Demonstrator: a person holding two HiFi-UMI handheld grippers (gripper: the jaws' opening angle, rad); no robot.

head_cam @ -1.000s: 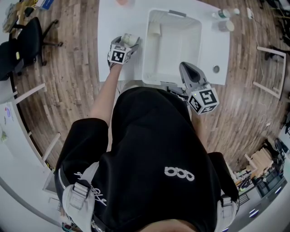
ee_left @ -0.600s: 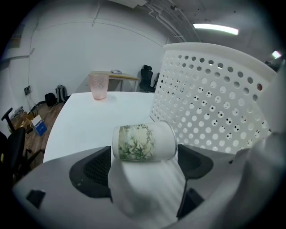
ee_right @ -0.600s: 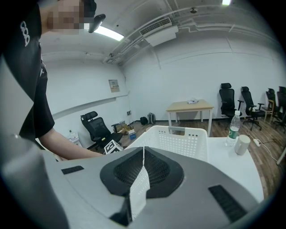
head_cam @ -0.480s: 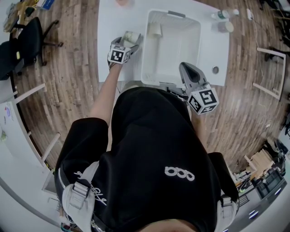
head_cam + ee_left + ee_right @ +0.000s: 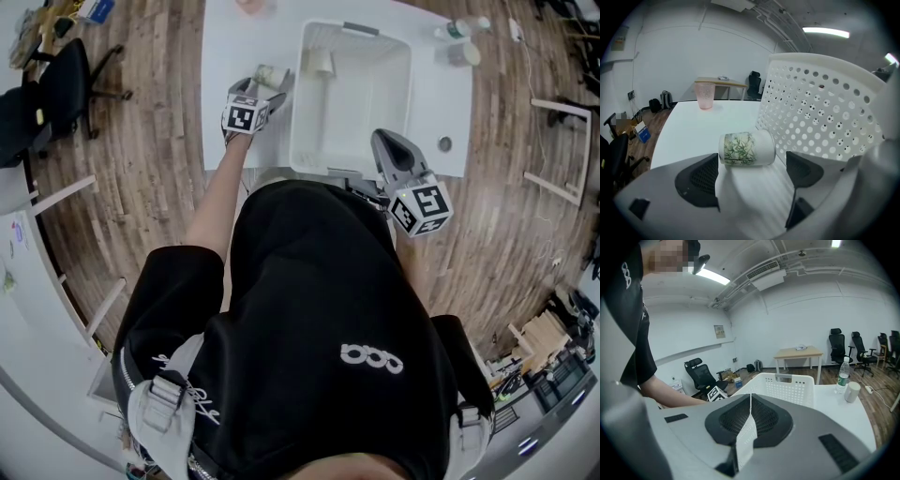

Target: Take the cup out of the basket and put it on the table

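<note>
One cup [image 5: 746, 149], likely light yet breakable, on its side on the surface [image 5: 693, 126] at 9 o'clock of the basket [image 5: 820, 117], ahead of released left tongs [image 5: 752, 165]; right tongs [image 5: 749, 423] clenched empty; best gripped across its barrel.

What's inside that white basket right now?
One small pale cup sits near the far left corner of the basket; the rest looks bare. The right gripper covers the near right corner, so that part is unseen.
</note>
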